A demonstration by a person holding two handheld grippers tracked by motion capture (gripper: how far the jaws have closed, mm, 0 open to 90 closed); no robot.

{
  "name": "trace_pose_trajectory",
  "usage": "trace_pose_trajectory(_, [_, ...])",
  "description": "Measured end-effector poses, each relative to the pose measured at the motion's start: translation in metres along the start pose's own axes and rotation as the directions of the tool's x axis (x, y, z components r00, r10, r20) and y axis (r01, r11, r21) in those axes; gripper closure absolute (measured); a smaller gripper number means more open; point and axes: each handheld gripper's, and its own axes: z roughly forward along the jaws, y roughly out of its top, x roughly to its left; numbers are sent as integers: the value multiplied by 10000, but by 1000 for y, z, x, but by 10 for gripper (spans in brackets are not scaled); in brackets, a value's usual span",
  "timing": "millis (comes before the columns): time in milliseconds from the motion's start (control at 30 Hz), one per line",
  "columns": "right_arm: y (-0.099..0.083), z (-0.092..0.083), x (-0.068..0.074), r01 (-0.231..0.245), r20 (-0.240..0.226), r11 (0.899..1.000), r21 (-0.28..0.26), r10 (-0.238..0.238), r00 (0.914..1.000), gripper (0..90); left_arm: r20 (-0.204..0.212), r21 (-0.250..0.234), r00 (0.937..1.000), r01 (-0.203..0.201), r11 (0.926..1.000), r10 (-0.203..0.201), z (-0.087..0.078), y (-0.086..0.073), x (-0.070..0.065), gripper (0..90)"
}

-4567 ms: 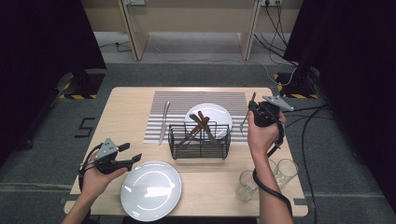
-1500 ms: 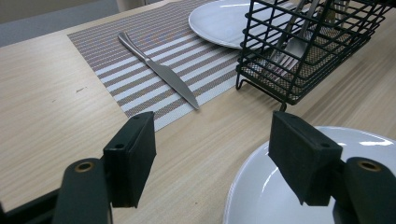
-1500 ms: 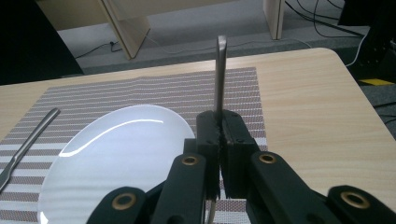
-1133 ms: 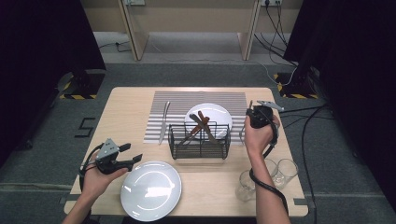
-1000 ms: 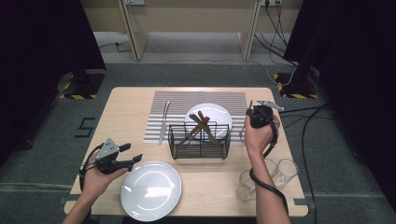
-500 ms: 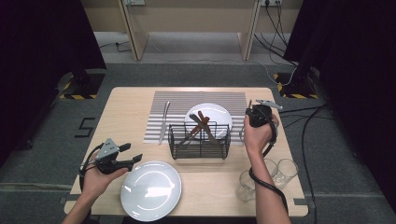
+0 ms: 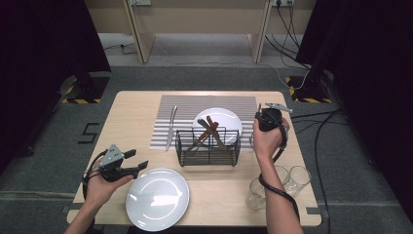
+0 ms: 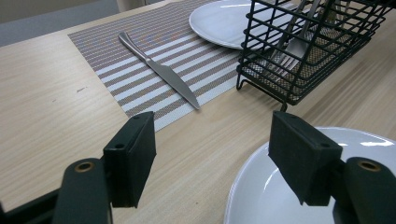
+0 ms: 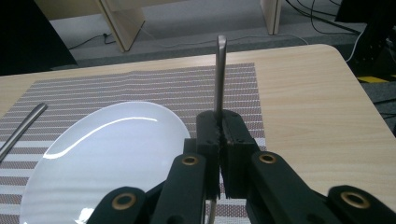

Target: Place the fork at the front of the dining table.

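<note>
Nearest me, my left gripper (image 7: pixel 139 165) hovers at the table's (image 7: pixel 131 109) front left corner, jaws spread wide with nothing between them. In the left gripper view its two black pads frame bare wood and the rim of the near white plate (image 8: pixel 261 196), which lies just to that gripper's right.

On the front right edge stand three clear glasses (image 7: pixel 292 180), close beside my right forearm.

Past the near plate sits the black wire caddy (image 7: pixel 208 146), with wooden-handled utensils (image 7: pixel 209 129) leaning in it (in the left gripper view I also make out a metal fork's tines (image 8: pixel 292 46) behind the mesh). The caddy stands on the front edge of the striped placemat (image 7: pixel 190 105), and a table knife (image 7: pixel 170 127) lies on the mat to its left, apart from it.

Behind the caddy rests a second white plate (image 7: pixel 229 119). Just right of that plate, my right gripper (image 9: pixel 218 135) is clamped tight on a slim metal utensil handle (image 9: pixel 219 74), held upright above the mat's right edge; which utensil it is I cannot tell, since its working end is hidden below the jaws.
</note>
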Motion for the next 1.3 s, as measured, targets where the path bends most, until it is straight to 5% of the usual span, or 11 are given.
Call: trace_pose_trajectory(1300, [5, 14, -1, -155, 84, 9996, 248, 153, 9998, 873, -23, -34, 10000, 34, 10000, -34, -1, 0, 0, 318])
